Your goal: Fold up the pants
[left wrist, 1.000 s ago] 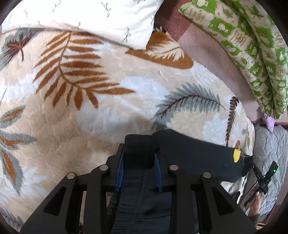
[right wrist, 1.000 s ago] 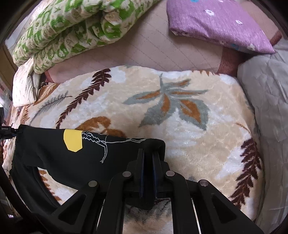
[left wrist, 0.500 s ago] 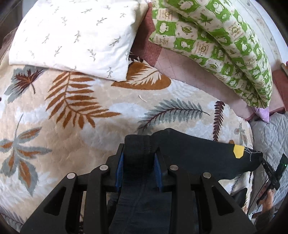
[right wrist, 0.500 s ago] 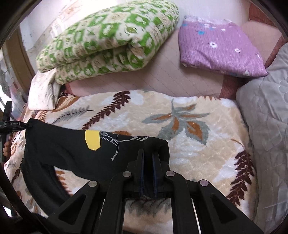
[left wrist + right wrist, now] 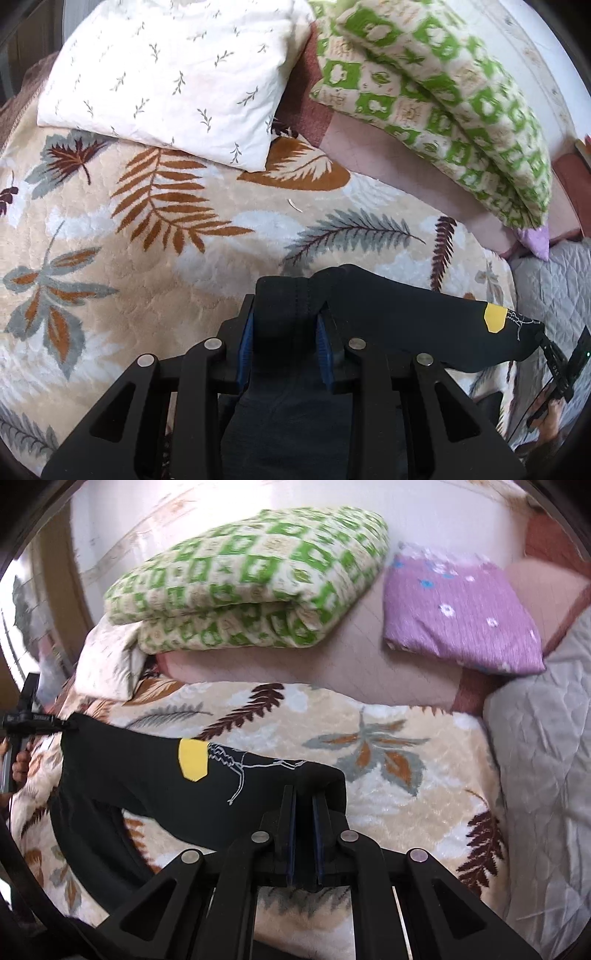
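Black pants [image 5: 406,314] with a yellow patch and white line drawing [image 5: 192,760] hang stretched between my two grippers above a leaf-patterned blanket. My left gripper [image 5: 284,325] is shut on a thick bunch of the black fabric, blue pads pressing both sides. My right gripper [image 5: 304,801] is shut on a thin edge of the pants [image 5: 147,782]. In the right wrist view the left gripper [image 5: 26,720] shows at the far left edge, held by a hand. In the left wrist view the right gripper [image 5: 554,362] shows at the far right. The lower pants hang out of sight below.
The beige leaf blanket [image 5: 147,240] covers the bed. A white pillow [image 5: 166,74] and a folded green-and-cream quilt [image 5: 240,587] lie at the back. A purple flowered pillow [image 5: 458,616] sits at the back right, a grey quilted cover [image 5: 546,768] along the right side.
Both grippers have risen with the pants and tilted up, so more of the pillows, quilt and wall shows at the back. The grips have not altered.
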`<state>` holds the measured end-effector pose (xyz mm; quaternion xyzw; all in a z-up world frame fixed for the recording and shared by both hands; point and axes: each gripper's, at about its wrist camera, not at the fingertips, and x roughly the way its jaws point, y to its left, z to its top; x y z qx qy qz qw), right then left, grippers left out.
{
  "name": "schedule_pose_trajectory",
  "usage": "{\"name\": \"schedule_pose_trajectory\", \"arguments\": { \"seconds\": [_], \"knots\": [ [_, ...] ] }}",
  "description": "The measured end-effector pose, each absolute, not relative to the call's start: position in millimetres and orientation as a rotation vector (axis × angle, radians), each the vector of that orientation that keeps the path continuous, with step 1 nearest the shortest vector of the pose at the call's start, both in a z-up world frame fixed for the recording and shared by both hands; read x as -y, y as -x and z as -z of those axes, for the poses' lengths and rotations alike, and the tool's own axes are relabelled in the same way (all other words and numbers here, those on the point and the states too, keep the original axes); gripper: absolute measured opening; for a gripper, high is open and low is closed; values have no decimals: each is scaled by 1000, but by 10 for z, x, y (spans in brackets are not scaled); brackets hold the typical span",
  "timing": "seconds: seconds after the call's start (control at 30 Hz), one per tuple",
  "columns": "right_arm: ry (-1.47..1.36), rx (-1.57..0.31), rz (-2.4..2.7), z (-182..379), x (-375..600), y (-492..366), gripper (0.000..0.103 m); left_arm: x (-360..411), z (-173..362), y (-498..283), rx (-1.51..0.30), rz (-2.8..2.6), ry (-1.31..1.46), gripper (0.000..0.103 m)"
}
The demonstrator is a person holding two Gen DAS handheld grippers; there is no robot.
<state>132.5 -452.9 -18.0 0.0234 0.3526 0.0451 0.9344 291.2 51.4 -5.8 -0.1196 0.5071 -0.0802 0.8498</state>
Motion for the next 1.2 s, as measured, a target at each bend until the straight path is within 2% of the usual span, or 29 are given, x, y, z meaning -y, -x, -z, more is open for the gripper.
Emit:
{"name": "schedule_pose_trajectory", "arguments": {
  "seconds": [0.53,0.83,0.9,1.03,1.2],
  "knots": [
    [33,-752,-115,506,4260,-413,7,-643,203,-2101,-1059,187,210,27],
    [12,-752,-95,682,4158,163,8,-755,474,-1736,-1115,193,173,27],
    [-14,-766,-88,770,4162,275,9,-767,492,-1667,-1116,197,151,27],
    [-46,-773,-52,861,4171,453,17,-732,501,-1551,-1124,209,68,27],
    [-86,-811,22,930,4253,679,18,-700,449,-1377,-1137,241,-34,28]
  ]
}}
